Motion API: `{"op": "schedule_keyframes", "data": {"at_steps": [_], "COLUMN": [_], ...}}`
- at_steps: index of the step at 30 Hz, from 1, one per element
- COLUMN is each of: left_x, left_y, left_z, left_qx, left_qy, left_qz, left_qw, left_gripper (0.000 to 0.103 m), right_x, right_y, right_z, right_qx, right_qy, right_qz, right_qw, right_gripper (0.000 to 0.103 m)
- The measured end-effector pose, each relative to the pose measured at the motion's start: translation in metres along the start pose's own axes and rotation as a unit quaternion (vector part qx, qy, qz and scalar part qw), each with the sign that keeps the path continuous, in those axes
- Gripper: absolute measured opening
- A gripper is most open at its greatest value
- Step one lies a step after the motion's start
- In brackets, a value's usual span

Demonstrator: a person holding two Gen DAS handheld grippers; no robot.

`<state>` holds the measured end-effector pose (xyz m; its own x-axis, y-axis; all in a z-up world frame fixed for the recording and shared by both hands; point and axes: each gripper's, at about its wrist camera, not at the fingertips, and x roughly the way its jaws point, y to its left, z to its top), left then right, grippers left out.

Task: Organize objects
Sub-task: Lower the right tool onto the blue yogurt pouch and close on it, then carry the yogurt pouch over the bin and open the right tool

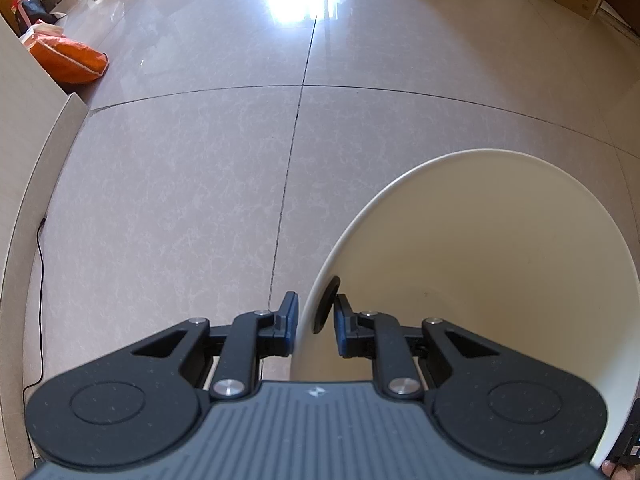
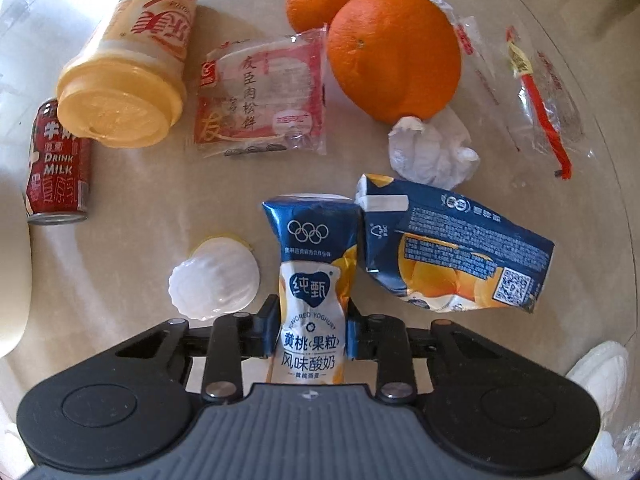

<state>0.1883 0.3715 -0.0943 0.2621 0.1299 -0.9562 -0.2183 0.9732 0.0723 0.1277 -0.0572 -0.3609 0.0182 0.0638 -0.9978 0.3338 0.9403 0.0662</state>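
Observation:
My right gripper (image 2: 313,326) is shut on a blue and white yoghurt carton (image 2: 312,280), squeezed at its middle, above the beige table (image 2: 132,200). A second, crumpled yoghurt carton (image 2: 452,248) lies just to its right. My left gripper (image 1: 316,326) is shut on the rim of a cream plastic bin (image 1: 500,264) and holds it above the tiled floor (image 1: 180,180). The bin's edge (image 2: 14,280) shows at the far left of the right wrist view.
On the table lie a yellow drink bottle (image 2: 128,60), a red milk can (image 2: 58,164), a wrapped pastry (image 2: 260,92), two oranges (image 2: 394,54), crumpled tissue (image 2: 432,152), a clear wrapper (image 2: 532,96) and a white paper cup liner (image 2: 214,280). An orange bag (image 1: 68,58) and boxes line the floor's edges.

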Motion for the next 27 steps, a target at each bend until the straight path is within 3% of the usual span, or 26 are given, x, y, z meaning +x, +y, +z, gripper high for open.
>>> {"op": "schedule_keyframes", "data": {"at_steps": [4,10,13,17,20,22,27], "left_x": [0.0,0.0,0.001,0.001,0.002,0.002,0.001], "left_y": [0.001,0.002,0.001,-0.002,-0.004,-0.005,-0.009], "left_z": [0.0,0.001,0.002,0.002,0.003,0.002,0.0], "left_qx": [0.0,-0.003,0.001,0.005,0.004,0.006,0.009], "left_qy": [0.0,0.003,0.002,0.003,0.003,0.002,-0.002], "left_qz": [-0.002,-0.004,-0.001,0.003,0.004,0.006,0.012], "left_qw": [1.0,1.0,1.0,1.0,1.0,1.0,0.9999], "left_gripper": [0.017,0.017,0.017,0.017,0.017,0.017,0.017], "right_x": [-0.007,-0.052,-0.093,-0.17,-0.239,-0.281,-0.337], "right_y": [0.0,0.007,0.015,0.039,0.073,0.1,0.178], "right_z": [0.004,0.007,0.016,0.02,0.023,0.022,0.011], "right_qx": [0.0,-0.021,-0.056,-0.113,-0.168,-0.214,-0.304], "right_qy": [0.004,0.011,0.002,-0.025,-0.052,-0.081,-0.121], "right_qz": [-0.005,-0.021,-0.023,0.016,0.059,0.088,0.148], "right_qw": [1.0,1.0,0.998,0.993,0.983,0.969,0.933], "right_gripper": [0.035,0.035,0.035,0.035,0.035,0.035,0.036]}}
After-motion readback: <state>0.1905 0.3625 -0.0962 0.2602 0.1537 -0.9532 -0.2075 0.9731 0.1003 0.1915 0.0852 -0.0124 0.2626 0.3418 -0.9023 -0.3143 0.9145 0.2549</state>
